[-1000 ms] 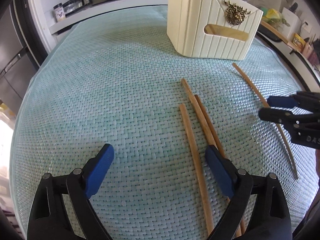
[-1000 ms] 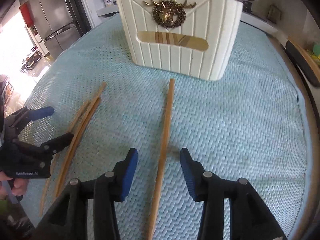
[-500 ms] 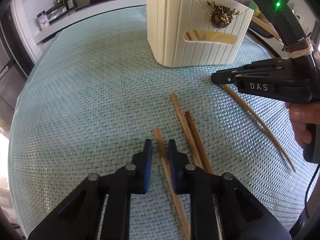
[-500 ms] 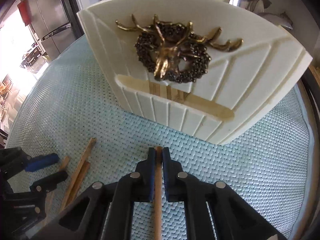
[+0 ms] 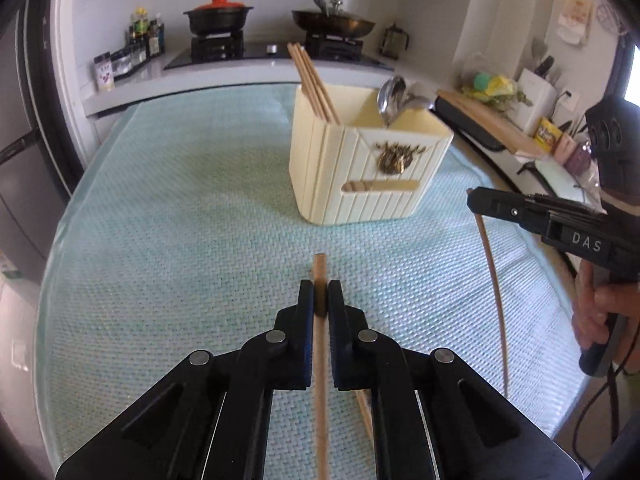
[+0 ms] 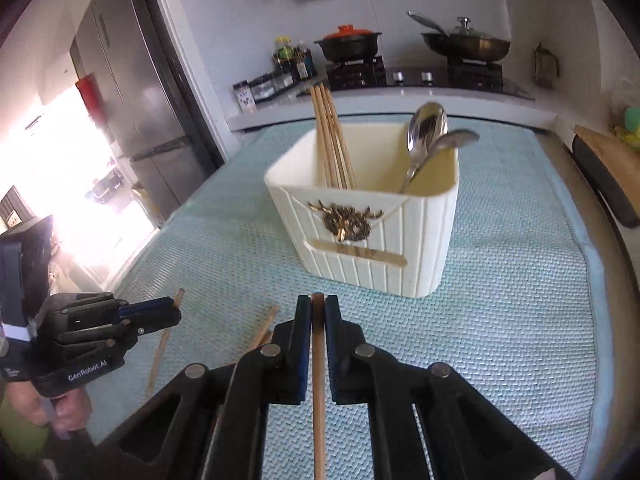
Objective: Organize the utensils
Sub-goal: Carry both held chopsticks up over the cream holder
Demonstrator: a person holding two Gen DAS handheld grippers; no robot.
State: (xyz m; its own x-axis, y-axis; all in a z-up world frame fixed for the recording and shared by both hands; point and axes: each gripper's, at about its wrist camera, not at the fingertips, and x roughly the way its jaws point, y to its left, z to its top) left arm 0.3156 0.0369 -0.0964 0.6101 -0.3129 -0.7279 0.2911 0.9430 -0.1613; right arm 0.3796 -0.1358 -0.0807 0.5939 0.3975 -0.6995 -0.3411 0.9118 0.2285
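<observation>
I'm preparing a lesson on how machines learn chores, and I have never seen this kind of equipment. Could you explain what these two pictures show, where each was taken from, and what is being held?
There is no robot here: a person holds a black two-finger clamp tool in each hand. Each tool carries a wide-angle camera looking along its fingers, so each picture is one tool's own view.

In the left tool's picture, the left gripper is shut on a light wooden chopstick. The other tool shows at its right edge.

In the right tool's picture, the right gripper is shut on a second wooden chopstick.

Both face a cream ribbed utensil holder on a pale green woven mat. It already holds a bundle of wooden chopsticks and two shiny metal spoons. Loose chopsticks lie on the mat.
</observation>
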